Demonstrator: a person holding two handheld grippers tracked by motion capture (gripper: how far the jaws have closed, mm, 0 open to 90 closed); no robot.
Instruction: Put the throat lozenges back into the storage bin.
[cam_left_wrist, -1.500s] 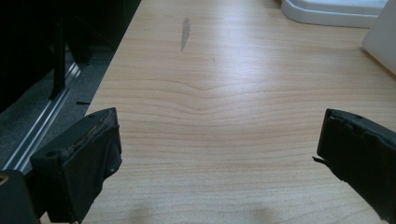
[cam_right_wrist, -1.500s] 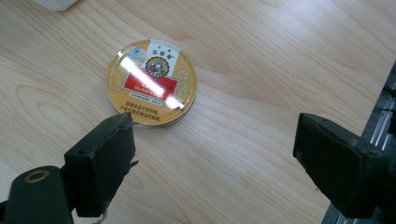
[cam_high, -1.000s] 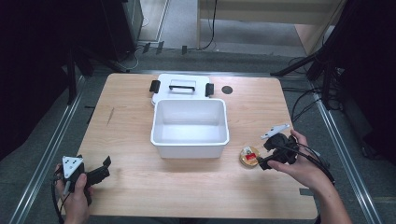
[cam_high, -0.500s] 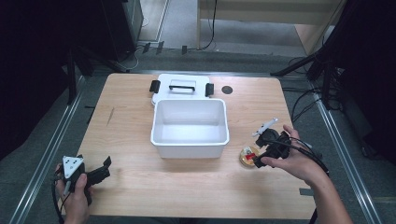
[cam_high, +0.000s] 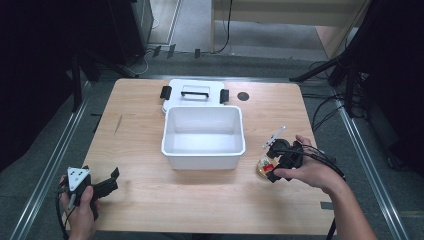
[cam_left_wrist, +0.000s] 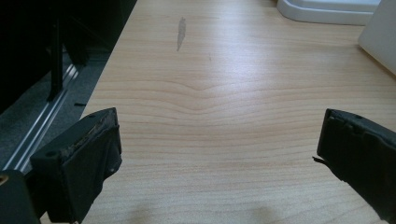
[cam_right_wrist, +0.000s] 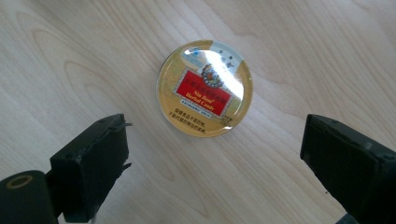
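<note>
Gold candy tin (cam_right_wrist: 204, 88) — one only

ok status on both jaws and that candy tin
Right gripper above the round candy tin, jaws have just been opening, wide, nothing between them. Left gripper open over bare table. Tin flat beside the white bin; nothing in the way.

White bin (cam_high: 203, 150) mid-table (cam_high: 140, 200); lid (cam_high: 194, 95) touching behind it.
</note>
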